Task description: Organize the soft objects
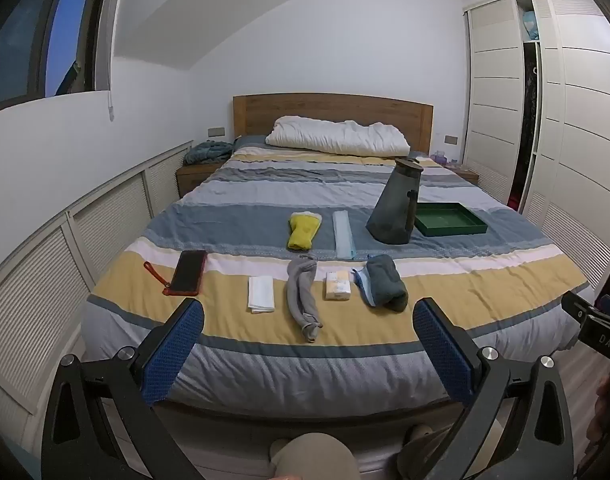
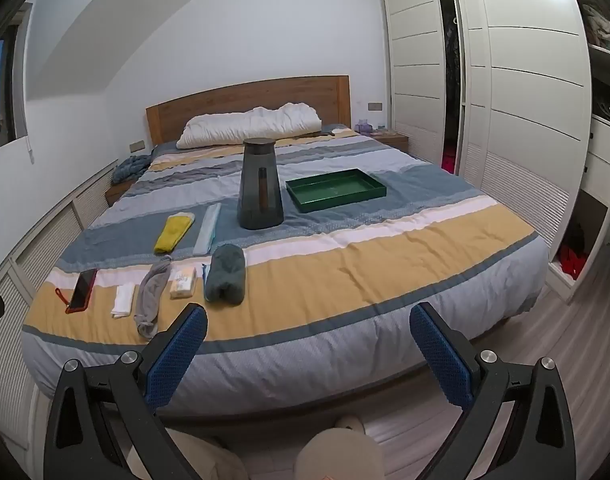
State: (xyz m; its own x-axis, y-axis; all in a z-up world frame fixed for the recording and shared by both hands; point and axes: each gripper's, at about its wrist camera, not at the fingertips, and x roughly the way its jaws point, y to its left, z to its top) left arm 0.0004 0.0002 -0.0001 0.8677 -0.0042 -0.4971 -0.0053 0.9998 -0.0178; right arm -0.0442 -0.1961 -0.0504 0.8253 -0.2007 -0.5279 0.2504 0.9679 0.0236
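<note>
Both tools hover off the foot of the bed (image 1: 345, 364), angled down toward it. The left tool (image 1: 308, 334) stands wide, its blue pads far apart with nothing between them; the right tool (image 2: 308, 338) is equally wide and empty.

Taking the dark grey pitcher (image 1: 395, 202) as the landmark, which stands upright on the blue stripe of the striped bedspread: the green tray (image 1: 451, 220) lies just beside it on the wardrobe side, empty as far as can be seen. On the pitcher's window side lies a narrow light-blue folded cloth (image 1: 343, 234), and farther that way a yellow sock (image 1: 303, 232) with a pale cuff.

Nearer the foot of the bed than the pitcher, on the yellow stripe, runs a row. Closest below the pitcher is a rolled dark teal towel (image 1: 385, 282), with a light-blue item tucked against its window side. Next toward the window is a small yellow-and-white tissue packet (image 1: 337, 286), then a long grey sock (image 1: 303, 296), then a folded white cloth (image 1: 261, 294), and last a phone in a red case (image 1: 189, 272) with a red strap.

Beyond the pitcher, at the wooden headboard (image 1: 333, 116), rests a white pillow (image 1: 337, 138). The person's knees show at the bottom edge of both views.
</note>
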